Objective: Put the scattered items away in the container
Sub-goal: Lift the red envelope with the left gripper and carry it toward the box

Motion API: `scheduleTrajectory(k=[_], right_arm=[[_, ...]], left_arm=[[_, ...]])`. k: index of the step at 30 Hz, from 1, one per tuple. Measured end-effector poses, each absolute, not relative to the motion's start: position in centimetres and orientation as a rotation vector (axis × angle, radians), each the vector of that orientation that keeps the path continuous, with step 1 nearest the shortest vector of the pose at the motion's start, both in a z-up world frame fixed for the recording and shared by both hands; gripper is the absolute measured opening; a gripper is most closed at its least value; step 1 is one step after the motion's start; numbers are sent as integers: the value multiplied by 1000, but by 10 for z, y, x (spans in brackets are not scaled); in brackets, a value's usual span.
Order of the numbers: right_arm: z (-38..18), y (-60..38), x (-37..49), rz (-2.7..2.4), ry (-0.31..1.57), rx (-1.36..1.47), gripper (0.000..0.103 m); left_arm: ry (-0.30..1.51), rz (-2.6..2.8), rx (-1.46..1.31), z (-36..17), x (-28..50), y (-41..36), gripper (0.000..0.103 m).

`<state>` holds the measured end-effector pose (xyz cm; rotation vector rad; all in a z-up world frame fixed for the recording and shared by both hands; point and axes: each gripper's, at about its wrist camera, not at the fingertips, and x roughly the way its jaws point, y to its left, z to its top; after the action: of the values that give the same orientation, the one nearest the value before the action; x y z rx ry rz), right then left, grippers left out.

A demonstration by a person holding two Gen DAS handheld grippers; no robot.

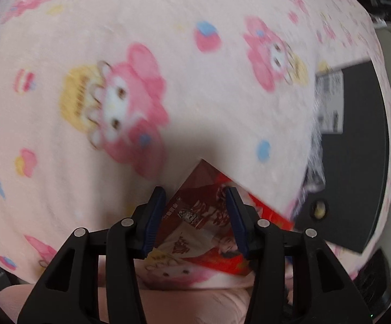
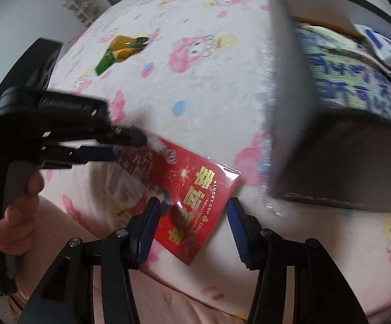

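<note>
Nearest the person, at the front edge of the pink cartoon-print blanket (image 2: 211,124), lies a flat red packet (image 2: 192,202) in a clear sleeve. The left gripper (image 2: 114,152) reaches in from the left, and in its own wrist view the packet's end sits between its blue pads (image 1: 155,216); whether they press on it or only bracket it I cannot tell for sure, though the jaws stand fairly narrow around it. The right gripper (image 2: 192,229) hovers over the packet's near corner with its jaws wide and holding nothing. Further right stands the dark box (image 2: 338,167), the likely container, with printed packs already inside it (image 2: 352,75). Toward the far side of the blanket lies a green and yellow wrapper (image 2: 120,51), well apart from the box. To handle the packet well, I judge the pinch should take a good bite past the slippery sleeve edge, then lift level and clear the box's near wall before letting go.
</note>
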<state>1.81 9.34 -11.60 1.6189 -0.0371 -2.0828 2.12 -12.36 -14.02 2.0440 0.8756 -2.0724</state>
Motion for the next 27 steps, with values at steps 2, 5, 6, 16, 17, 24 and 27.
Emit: scheduleTrajectory(k=[2, 5, 6, 16, 17, 24, 27], right_arm=[[-115, 98, 16, -2102, -35, 1624, 47], [-114, 100, 15, -2116, -32, 1627, 47], [-114, 99, 15, -2115, -31, 1626, 47], [-115, 93, 16, -2105, -19, 1614, 48], [-115, 93, 17, -2104, -18, 1613, 48], [-112, 94, 13, -2097, -64, 1599, 47], [-108, 94, 13, -2096, -77, 1592, 46]], left_arm=[[841, -2087, 2100, -140, 23, -115, 47], [776, -2081, 2119, -143, 20, -113, 48], [754, -2079, 2125, -143, 19, -112, 48], [518, -2170, 2182, -134, 19, -92, 60], [498, -2180, 2181, -132, 19, -91, 60], [510, -2198, 2141, -122, 22, -103, 53], [492, -2218, 2125, -116, 22, -105, 52]])
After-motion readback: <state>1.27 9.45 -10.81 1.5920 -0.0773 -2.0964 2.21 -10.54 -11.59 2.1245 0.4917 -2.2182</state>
